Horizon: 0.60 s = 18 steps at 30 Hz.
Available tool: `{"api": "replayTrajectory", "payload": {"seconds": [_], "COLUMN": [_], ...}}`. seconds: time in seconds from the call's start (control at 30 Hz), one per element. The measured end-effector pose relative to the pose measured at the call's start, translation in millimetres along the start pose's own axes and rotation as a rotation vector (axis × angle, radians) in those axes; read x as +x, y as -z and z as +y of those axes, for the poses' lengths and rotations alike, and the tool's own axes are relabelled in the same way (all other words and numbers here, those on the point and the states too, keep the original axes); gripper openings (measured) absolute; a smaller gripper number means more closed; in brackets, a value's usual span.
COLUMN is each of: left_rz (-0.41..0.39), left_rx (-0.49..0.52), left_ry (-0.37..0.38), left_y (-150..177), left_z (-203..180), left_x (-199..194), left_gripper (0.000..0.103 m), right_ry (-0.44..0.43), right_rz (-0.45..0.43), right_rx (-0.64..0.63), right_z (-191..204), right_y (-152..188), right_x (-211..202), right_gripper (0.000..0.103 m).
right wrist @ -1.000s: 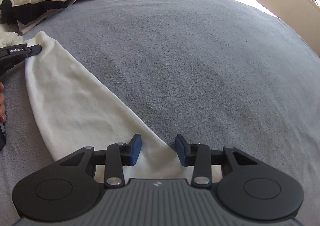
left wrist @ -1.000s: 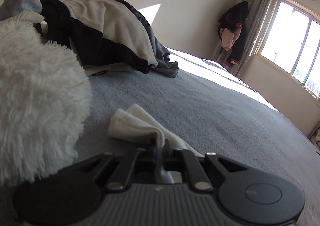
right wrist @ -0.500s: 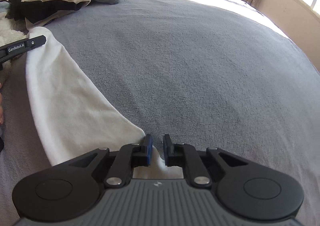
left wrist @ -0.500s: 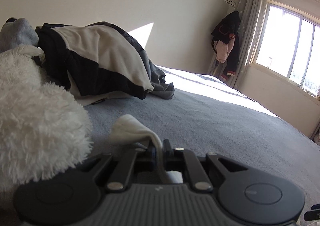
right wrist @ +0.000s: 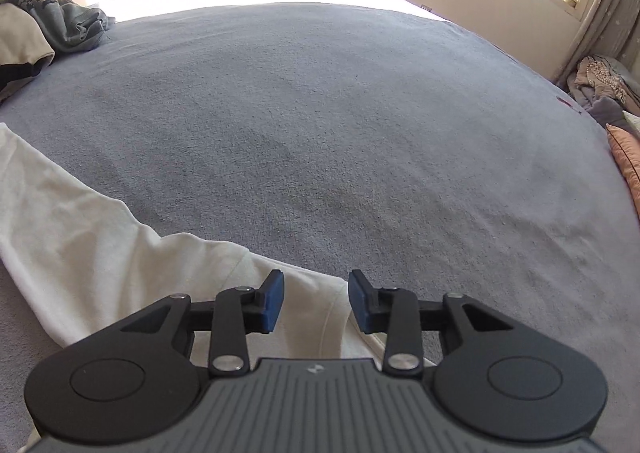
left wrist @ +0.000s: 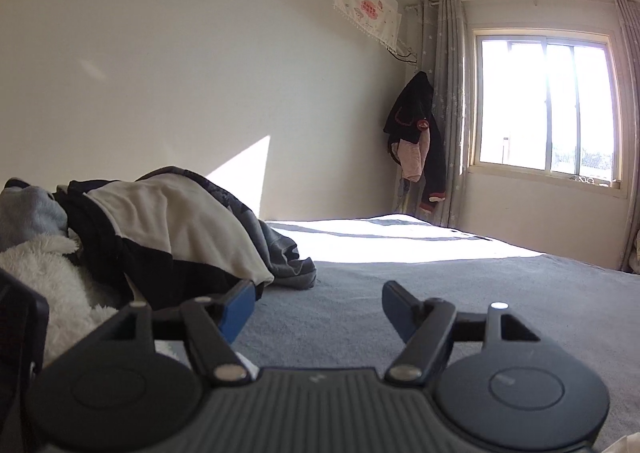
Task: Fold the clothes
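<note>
One garment in play: a white top lay flat on the grey bedspread, filling the lower left of the right wrist view, its near edge running under the right gripper.
Change since a second ago: both grippers had let go — the left one was pinching a bunched white corner then, and that corner was gone from between its pads.
Left gripper: jaws opening wide, nothing between them; it looked level across the bed toward the window at the upper right.
Right gripper: jaws opening, white cloth showing beneath the gap but neither blue pad pressing on it.
Meaning for the task: probably one fold or smoothing pull was finished and the cloth was set down; the next grasp point had yet to be chosen.
Look of the garment: soft, cream-white, mildly creased, with a curved seam visible near the right gripper — no bunching in view.
Surroundings: a heap of dark and beige clothes at centre left of the left wrist view, a fluffy white item below it, a dark jacket hanging beside the curtain.
</note>
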<state>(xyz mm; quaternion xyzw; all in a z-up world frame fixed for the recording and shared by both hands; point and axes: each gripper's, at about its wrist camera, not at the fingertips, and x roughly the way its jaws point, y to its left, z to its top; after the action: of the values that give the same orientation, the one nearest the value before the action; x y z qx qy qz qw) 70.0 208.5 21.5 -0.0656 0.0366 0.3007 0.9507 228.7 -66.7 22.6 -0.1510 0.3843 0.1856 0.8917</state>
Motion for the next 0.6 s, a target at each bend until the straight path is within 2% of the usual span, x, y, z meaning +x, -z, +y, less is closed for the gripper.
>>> {"api": "replayTrajectory", "payload": {"seconds": [0.07,0.17,0.27,0.33,0.37,0.4,0.53,0.6], "left_rz": [0.063,0.203,0.338,0.423,0.492,0.517,0.515,0.523], "left_rx": [0.017,0.003,0.082,0.134,0.169,0.185,0.193,0.194], "left_ry": [0.150,0.366,0.473,0.503,0.492,0.484,0.494,0.505], "left_y": [-2.6,5.2,20.7,37.0,47.9,53.6,62.9,64.9], "left_z": [-8.6,-22.0,-41.4,-51.6,-56.3,-57.8,-58.0,-59.1], "left_x": [1.5,9.6,19.6,28.3,35.6,39.0,44.6,46.4], "left_gripper": [0.082,0.082,0.082,0.082,0.081,0.080,0.091,0.097], "right_ry": [-0.013,0.018,0.066,0.082,0.090,0.094,0.166,0.169], "right_rz": [-0.027,-0.030,-0.004,0.008,0.014,0.013,0.022,0.014], "right_rx": [0.009,0.003,0.039,0.075,0.093,0.101,0.102,0.124], "right_z": [8.5,18.9,13.0,6.9,3.9,3.2,3.7,-0.5], "right_y": [1.2,6.5,13.7,19.2,21.9,22.9,23.1,26.0], "right_x": [-5.1,-3.6,6.3,11.5,14.0,14.4,8.1,-8.2], "right_gripper": [0.039,0.039,0.039,0.039,0.039,0.039,0.039,0.039]}}
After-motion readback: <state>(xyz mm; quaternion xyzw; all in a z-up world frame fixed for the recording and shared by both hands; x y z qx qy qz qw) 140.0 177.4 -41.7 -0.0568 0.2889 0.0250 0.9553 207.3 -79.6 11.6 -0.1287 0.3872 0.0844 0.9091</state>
